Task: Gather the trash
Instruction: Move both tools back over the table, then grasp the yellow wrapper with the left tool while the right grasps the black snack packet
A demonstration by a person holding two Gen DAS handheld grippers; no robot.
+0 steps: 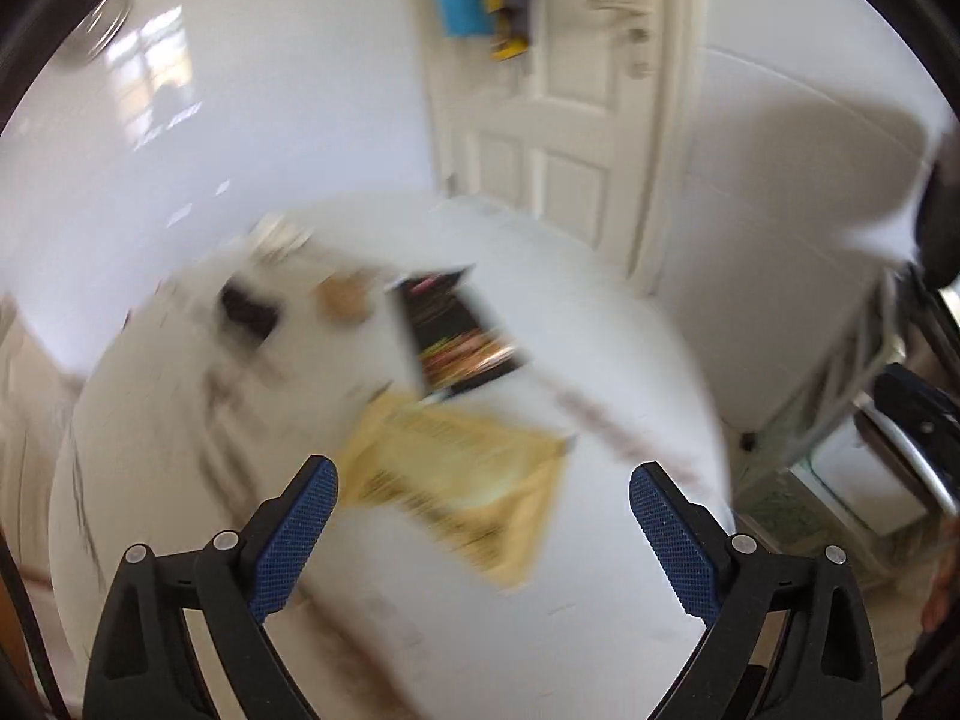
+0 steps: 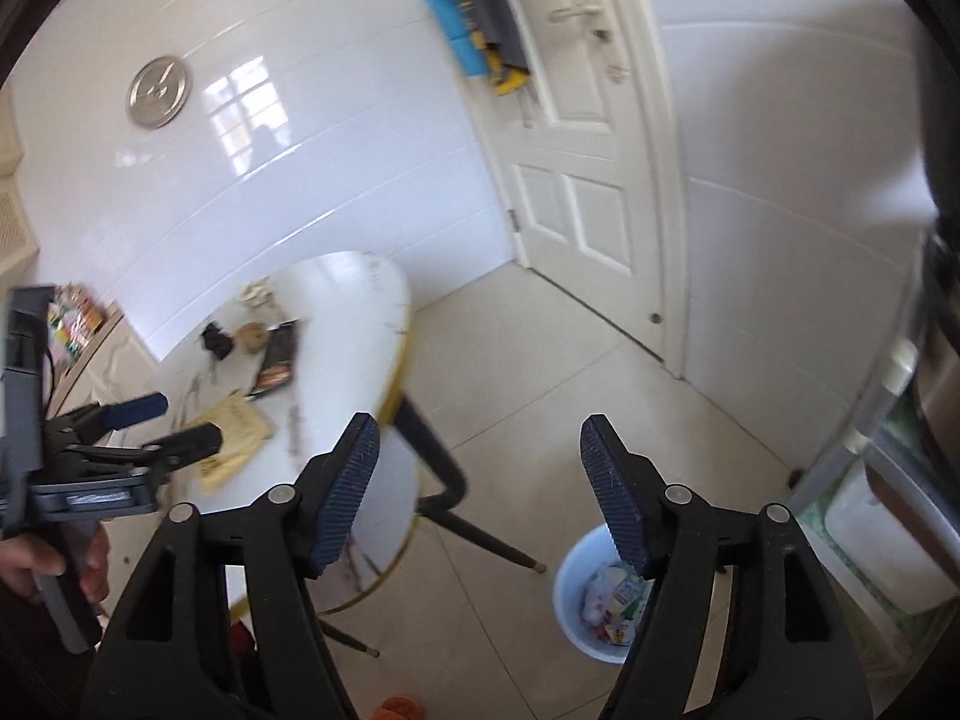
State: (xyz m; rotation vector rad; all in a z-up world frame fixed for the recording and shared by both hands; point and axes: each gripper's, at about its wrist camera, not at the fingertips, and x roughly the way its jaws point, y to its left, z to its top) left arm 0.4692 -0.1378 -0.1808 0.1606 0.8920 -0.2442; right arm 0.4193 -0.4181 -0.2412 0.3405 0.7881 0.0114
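Both tongs, left and right, gape wide, holding nothing.

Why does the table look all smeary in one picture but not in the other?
Left wrist view: the white table and the yellow paper bag are streaked with motion blur; only the left gripper looks sharp. Right wrist view: much crisper, with window glare on the wall tiles, and the fisheye lens bends the door.
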